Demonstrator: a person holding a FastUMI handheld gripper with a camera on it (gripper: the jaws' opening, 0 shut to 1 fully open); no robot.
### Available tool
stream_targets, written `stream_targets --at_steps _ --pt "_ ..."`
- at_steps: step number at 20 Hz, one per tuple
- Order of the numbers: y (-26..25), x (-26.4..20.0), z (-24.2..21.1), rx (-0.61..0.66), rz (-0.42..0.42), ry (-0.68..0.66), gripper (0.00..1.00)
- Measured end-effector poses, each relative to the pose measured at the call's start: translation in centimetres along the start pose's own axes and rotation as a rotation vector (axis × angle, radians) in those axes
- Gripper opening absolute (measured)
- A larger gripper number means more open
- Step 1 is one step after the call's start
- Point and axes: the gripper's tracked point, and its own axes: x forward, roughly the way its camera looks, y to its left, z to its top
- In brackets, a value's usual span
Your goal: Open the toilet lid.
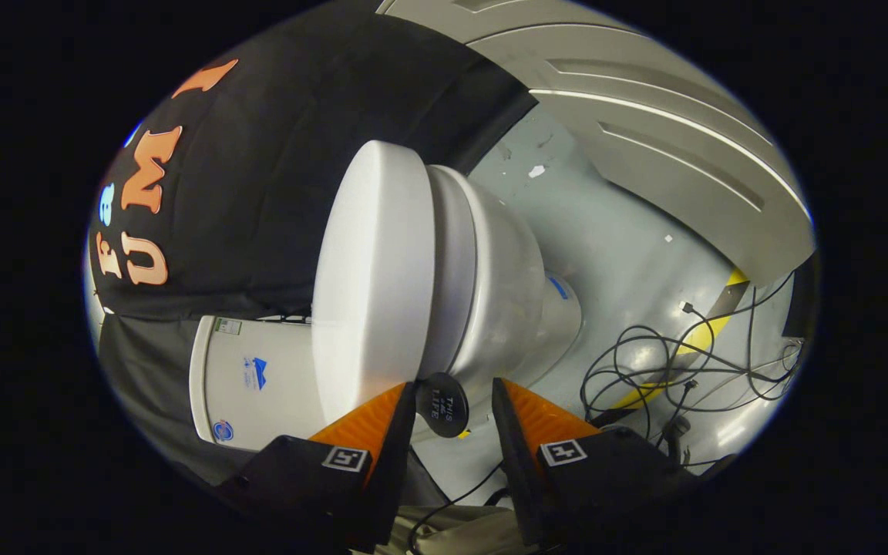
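The view is rolled on its side, so the white toilet lies sideways in it. Its lid [373, 277] rests down against the seat and bowl [498, 285], with the tank [259, 378] behind the lid's hinge end. A small black round tab [442, 406] sticks out at the lid's front rim, right between my fingertips. My gripper [454, 385] is open around that tab: one finger [382, 420] lies beside it on the lid side, and the other finger [525, 412] stands a little apart from it on the bowl side.
Loose black cables [667, 370] lie tangled on the grey floor [621, 254] beyond the bowl, crossing a strip of yellow tape [694, 335]. A grey panelled wall [644, 116] stands past the floor. Black booth cloth [274, 154] hangs behind the toilet.
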Motion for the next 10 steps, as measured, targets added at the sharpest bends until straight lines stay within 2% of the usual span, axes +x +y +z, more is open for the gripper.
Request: stream_targets --at_steps 5,7,10 --pt "0.5 0.1 -0.5 0.008 0.036 0.030 0.50" --pt "0.6 -0.4 -0.3 0.020 0.037 0.019 0.30" --pt "1.3 -0.7 -0.3 0.082 0.052 0.031 0.20"
